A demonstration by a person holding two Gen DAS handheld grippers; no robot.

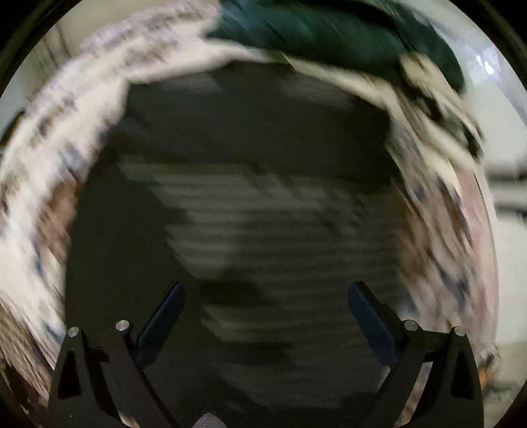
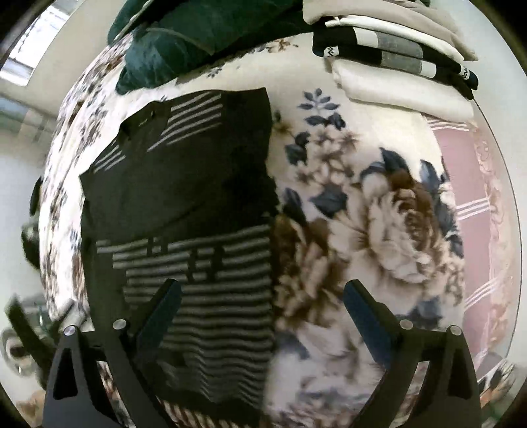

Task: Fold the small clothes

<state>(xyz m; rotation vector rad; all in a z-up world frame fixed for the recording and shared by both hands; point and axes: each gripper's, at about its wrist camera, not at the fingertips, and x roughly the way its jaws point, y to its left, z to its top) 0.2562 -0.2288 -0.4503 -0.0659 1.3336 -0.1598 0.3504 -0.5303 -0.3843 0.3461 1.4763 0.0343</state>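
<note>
A black garment with grey and white stripes lies flat on a floral blanket, folded lengthwise with a straight right edge. In the left wrist view the same garment fills the middle, heavily blurred. My left gripper is open and empty, above the garment. My right gripper is open and empty, over the garment's lower right edge, its left finger over the stripes and its right finger over the blanket.
A dark green cloth lies bunched at the far side of the blanket; it also shows in the left wrist view. A stack of folded clothes sits at the far right. A pink striped sheet borders the blanket's right side.
</note>
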